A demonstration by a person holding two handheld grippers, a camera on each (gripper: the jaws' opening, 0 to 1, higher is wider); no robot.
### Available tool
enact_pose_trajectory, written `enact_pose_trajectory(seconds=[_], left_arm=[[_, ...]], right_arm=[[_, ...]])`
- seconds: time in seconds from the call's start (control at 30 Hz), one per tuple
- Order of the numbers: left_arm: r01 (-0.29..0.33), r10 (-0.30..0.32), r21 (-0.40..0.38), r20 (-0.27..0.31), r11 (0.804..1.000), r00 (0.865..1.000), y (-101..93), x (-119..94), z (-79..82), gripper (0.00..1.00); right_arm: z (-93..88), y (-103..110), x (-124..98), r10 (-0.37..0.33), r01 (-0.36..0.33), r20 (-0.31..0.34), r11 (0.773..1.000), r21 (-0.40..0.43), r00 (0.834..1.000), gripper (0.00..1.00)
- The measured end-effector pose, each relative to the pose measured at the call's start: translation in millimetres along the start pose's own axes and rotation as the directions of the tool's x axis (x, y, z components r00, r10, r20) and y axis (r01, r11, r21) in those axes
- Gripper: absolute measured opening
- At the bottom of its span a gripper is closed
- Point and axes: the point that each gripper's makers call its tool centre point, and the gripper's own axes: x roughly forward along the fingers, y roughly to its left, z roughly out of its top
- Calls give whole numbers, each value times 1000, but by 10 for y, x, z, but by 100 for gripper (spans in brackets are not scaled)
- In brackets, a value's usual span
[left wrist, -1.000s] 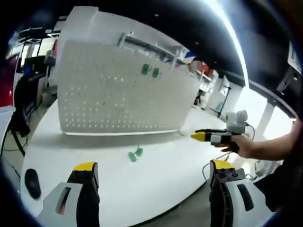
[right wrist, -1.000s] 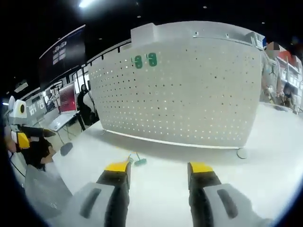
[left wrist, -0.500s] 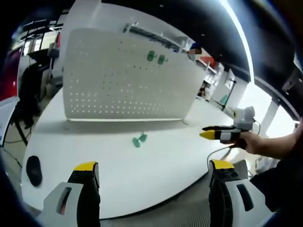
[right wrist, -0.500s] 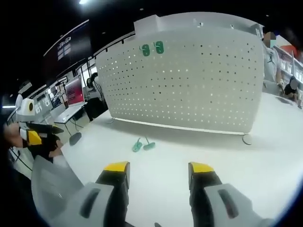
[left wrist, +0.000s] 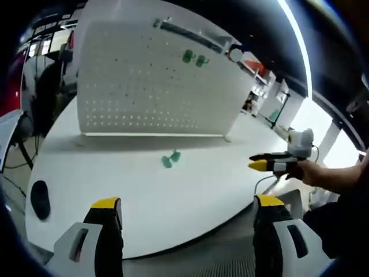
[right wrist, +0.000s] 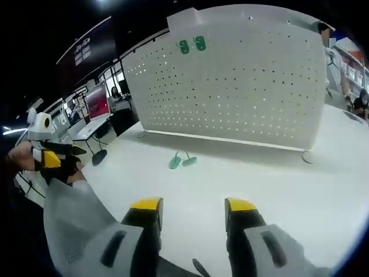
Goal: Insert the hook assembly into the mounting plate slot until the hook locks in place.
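My left tool (left wrist: 184, 208) has its jaws spread wide apart over the near edge of the white table (left wrist: 144, 196), holding nothing. My right tool (right wrist: 192, 206) has its jaws apart too, with nothing between them. The green hook assembly (right wrist: 181, 161) lies flat on the table, near the foot of the upright perforated mounting plate (right wrist: 242, 86) and well apart from both tools; it looks like two small green pieces side by side, though it is too small to be sure. Two more green hooks (right wrist: 192, 44) sit high on the plate near its top edge. A dark computer mouse (left wrist: 39, 199) rests at the table's left edge.
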Motion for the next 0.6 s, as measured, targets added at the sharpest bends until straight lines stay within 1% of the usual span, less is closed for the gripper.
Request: enact_pose_trajectory(seconds=[0.1, 0.17, 0.33, 0.37, 0.43, 0.57, 0.6], left_arm=[[-1, 1, 3, -15, 1000, 1000, 14, 12, -29, 94], [-1, 1, -5, -16, 1000, 1000, 25, 17, -43, 94], [0, 0, -17, -27, 1000, 1000, 53, 25, -87, 93], [0, -1, -19, -28, 1000, 1000, 58, 26, -91, 93], [1, -2, -21, -31, 1000, 1000, 71, 32, -98, 93], [4, -5, -30, -40, 1000, 999, 100, 50, -108, 95], [6, -7, -32, -40, 999, 999, 106, 53, -106, 94]], right_arm=[[-27, 67, 18, 17, -18, -14, 1000, -11, 1000, 41], [-43, 109, 44, 34, -34, -23, 999, -2, 999, 41], [-62, 225, 160, 77, -77, -46, 997, -6, 996, 41], [-61, 247, 193, 84, -85, -50, 996, -17, 995, 40], [-13, 252, 236, 77, -79, -30, 994, -82, 997, 37], [-13, 340, 385, 112, -115, -55, 992, -51, 992, 37], [-8, 359, 418, 117, -120, -56, 991, -56, 992, 37]])
